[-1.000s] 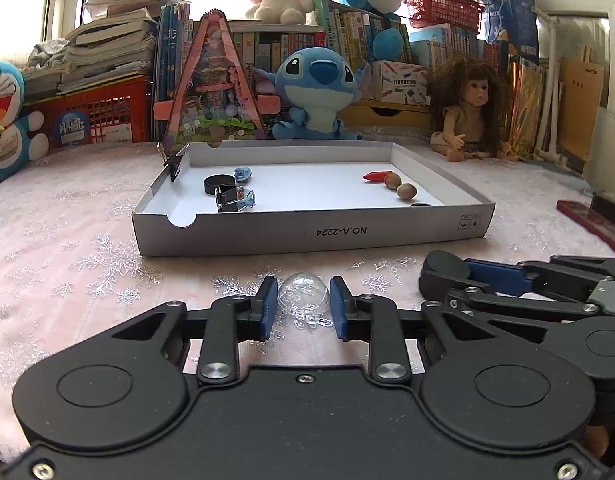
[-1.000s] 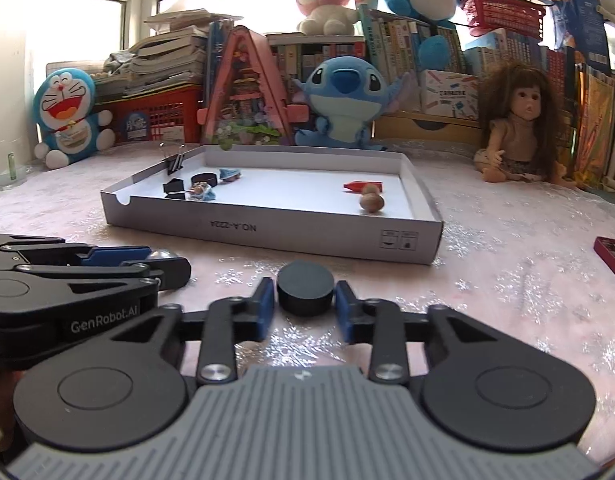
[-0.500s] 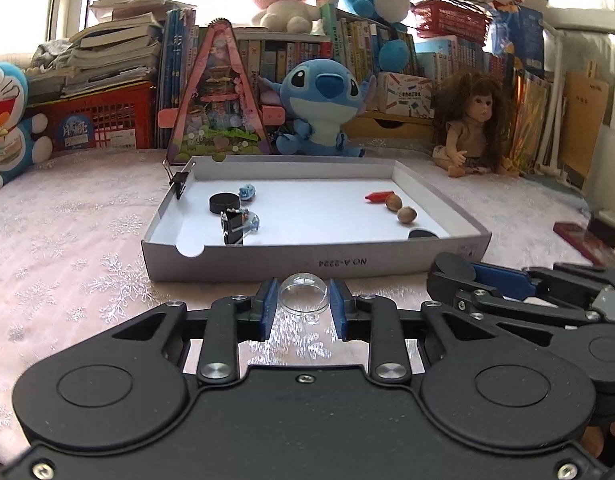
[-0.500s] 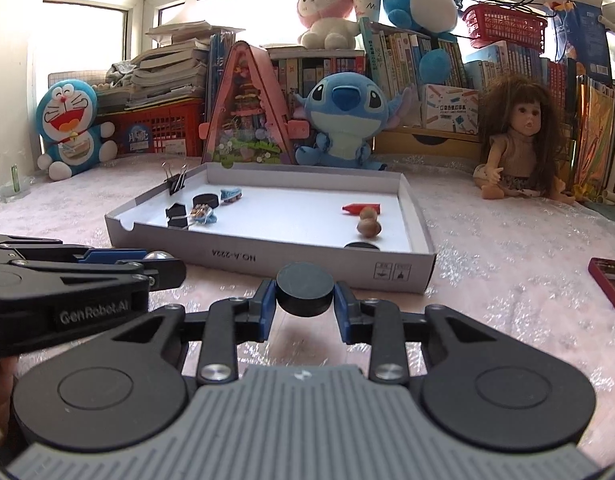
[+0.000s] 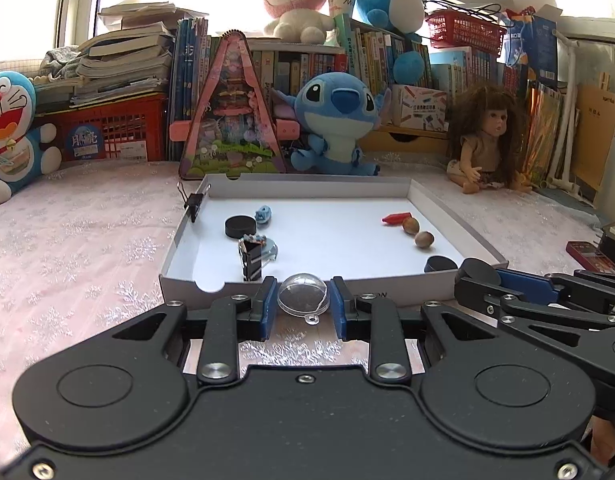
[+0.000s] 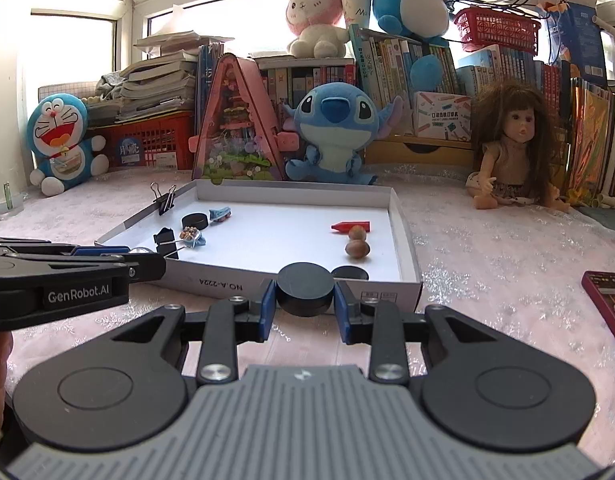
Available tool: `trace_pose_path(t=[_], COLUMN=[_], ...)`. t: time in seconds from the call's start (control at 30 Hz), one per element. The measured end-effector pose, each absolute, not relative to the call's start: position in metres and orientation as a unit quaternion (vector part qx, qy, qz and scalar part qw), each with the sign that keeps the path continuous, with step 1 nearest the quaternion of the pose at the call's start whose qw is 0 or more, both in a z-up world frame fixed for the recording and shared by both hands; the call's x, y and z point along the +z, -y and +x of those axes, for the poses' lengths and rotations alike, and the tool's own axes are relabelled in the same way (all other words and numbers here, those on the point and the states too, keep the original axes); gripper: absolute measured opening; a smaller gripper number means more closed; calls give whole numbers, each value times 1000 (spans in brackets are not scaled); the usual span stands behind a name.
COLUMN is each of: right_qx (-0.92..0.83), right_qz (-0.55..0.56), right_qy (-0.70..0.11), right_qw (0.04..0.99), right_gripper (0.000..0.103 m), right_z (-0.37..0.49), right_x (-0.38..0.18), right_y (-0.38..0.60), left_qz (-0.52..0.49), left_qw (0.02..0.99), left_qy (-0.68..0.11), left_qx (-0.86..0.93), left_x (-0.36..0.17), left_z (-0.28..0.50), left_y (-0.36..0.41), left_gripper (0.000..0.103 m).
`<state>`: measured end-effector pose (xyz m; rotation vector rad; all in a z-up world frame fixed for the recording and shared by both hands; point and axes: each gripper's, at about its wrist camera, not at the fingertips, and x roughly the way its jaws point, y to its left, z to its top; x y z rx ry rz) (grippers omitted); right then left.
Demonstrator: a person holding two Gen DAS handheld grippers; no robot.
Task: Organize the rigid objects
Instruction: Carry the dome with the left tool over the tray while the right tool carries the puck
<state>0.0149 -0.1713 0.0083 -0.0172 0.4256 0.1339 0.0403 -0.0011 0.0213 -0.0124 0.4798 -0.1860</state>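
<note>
Claws lifted off the worktop since a second ago: left claw [image 5: 302,307] clamped on clear dome [image 5: 302,298], right claw [image 6: 305,306] clamped on black puck [image 6: 305,289], both at lower centre, now level with white tray [image 6: 403,240] front wall. Likely ready for carrying over and dropping inside.

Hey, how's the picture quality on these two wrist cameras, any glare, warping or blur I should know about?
Left wrist view: windows blown out white, shelves backlit, fisheye bends the edges; the clear dome in the left gripper stays sharp with small highlights. Right wrist view: same window glare and curved edges; the black puck in the right gripper and the white tray read crisply, no motion blur.
</note>
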Motion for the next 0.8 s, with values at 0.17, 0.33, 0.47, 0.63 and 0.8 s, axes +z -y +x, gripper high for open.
trace_pose_path(t=[0.17, 0.33, 0.47, 0.63, 0.8], right_qx=[65, 63, 61, 59, 55], right_qz=[-7, -9, -9, -7, -6], right_qy=[-212, -211, -209, -208, -206], right_qw=[975, 975, 976, 976, 977], right_gripper=[36, 36, 36, 36, 36], right_z=[18, 22, 25, 29, 34], right_x=[10, 12, 14, 18, 20], right_y=[173, 174, 176, 179, 182], left_qz=[-5, -7, -11, -17, -17], left_qw=[969, 969, 969, 968, 968], left_qy=[-230, -229, -230, -235, -236], left_qx=[-90, -91, -91, -87, -83], left_x=[28, 31, 33, 34, 34], left_z=[45, 51, 56, 62, 67], left_y=[-2, -4, -7, -12, -14], left_gripper=[26, 26, 26, 26, 26])
